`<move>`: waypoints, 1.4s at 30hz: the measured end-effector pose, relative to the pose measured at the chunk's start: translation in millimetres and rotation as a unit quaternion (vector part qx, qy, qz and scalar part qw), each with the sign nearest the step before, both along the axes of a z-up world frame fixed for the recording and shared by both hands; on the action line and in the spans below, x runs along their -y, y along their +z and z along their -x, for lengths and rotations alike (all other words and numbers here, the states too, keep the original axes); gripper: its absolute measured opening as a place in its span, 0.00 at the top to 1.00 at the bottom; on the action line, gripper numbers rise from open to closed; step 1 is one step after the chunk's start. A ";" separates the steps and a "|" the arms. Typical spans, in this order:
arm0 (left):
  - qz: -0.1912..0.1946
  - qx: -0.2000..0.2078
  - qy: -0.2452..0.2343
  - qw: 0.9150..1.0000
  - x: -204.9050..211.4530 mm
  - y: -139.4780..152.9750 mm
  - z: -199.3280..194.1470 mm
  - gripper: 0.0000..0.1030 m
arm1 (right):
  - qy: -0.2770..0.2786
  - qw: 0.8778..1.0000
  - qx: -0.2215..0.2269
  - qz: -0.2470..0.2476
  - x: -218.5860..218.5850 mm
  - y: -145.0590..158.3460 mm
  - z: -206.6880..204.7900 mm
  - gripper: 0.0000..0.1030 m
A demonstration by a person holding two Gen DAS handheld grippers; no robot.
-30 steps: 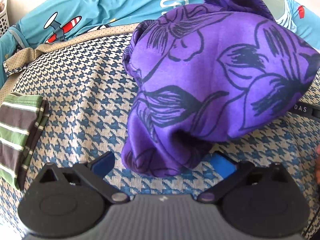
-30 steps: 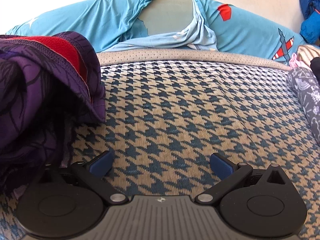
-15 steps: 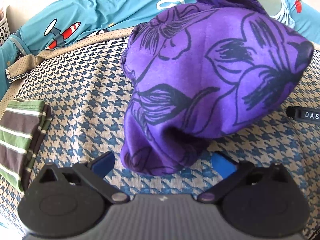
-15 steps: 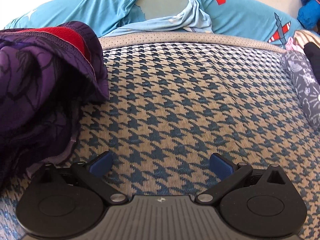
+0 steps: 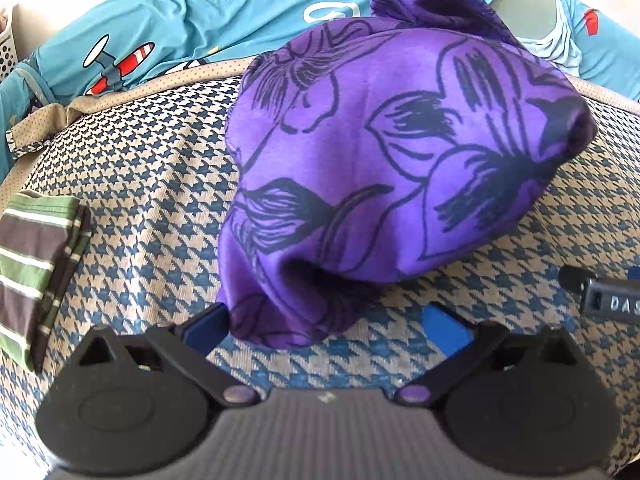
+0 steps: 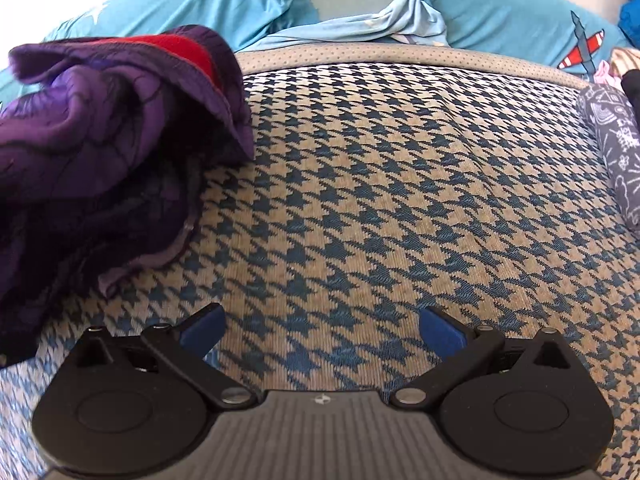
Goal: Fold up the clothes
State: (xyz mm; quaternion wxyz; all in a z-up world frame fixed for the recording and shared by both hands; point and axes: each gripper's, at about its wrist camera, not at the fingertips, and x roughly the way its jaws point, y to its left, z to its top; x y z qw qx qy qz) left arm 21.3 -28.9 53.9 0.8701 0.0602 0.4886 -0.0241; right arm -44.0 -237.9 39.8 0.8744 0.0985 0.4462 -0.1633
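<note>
A crumpled purple garment with black flower outlines (image 5: 392, 152) lies in a heap on the houndstooth-patterned surface (image 5: 152, 184). My left gripper (image 5: 324, 326) is open, and the garment's near fold hangs between its blue pads, close to the left one. In the right wrist view the same purple garment (image 6: 100, 152) sits at the left, showing a red inner band. My right gripper (image 6: 322, 328) is open over bare houndstooth fabric (image 6: 400, 200), to the right of the heap and holding nothing.
A folded green and brown striped cloth (image 5: 36, 264) lies at the left. A blue sheet with aeroplane prints (image 5: 160, 28) runs along the back. A grey patterned cloth (image 6: 616, 152) lies at the right edge. The other gripper's black tip (image 5: 600, 292) shows at the far right.
The left gripper has come closer to the purple garment, whose near fold now reaches its left pad. The right view has shifted slightly; the garment's heap shows more at the left.
</note>
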 end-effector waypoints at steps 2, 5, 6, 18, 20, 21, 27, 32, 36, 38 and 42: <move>-0.004 0.001 -0.006 1.000 0.1 0.2 3.2 0.00 | 0.011 1.000 -0.005 0.003 -3.4 1.1 2.9 0.00; -0.010 0.004 -0.016 1.000 0.1 0.4 8.1 0.00 | 0.026 1.000 -0.014 0.006 -8.0 1.5 4.6 0.00; -0.011 0.004 -0.019 1.000 0.2 0.5 9.7 0.00 | 0.031 0.999 -0.018 0.007 -9.9 1.3 4.9 0.00; -0.014 0.000 -0.012 1.000 -2.4 -4.1 14.4 0.00 | 0.065 0.997 -0.043 0.017 -25.8 -1.3 13.2 0.00; -0.015 -0.002 -0.009 1.000 -3.3 -5.2 14.0 0.00 | 0.067 0.997 -0.046 0.017 -27.3 -1.0 13.8 0.00; -0.014 -0.003 -0.007 1.000 -3.8 -5.7 13.8 0.00 | 0.067 0.996 -0.047 0.017 -28.0 -0.8 14.1 0.00; -0.010 -0.011 -0.001 1.000 -5.2 -11.0 15.2 0.00 | 0.066 0.996 -0.053 0.016 -30.3 -0.2 16.0 0.00; -0.011 -0.012 -0.002 1.000 -1.2 -12.6 12.3 0.00 | 0.062 0.996 -0.054 0.016 -29.7 -0.9 14.4 0.00; -0.012 -0.012 -0.007 1.000 1.9 -13.2 13.8 0.00 | 0.063 0.996 -0.053 0.017 -30.7 0.0 16.4 0.00; -0.013 -0.013 -0.011 1.000 0.9 -13.9 14.3 0.00 | 0.063 0.996 -0.053 0.016 -30.6 -0.4 16.2 0.00; -0.015 -0.015 -0.013 1.000 -0.1 -15.9 15.3 0.00 | 0.064 0.996 -0.053 0.016 -30.4 -0.3 16.7 0.00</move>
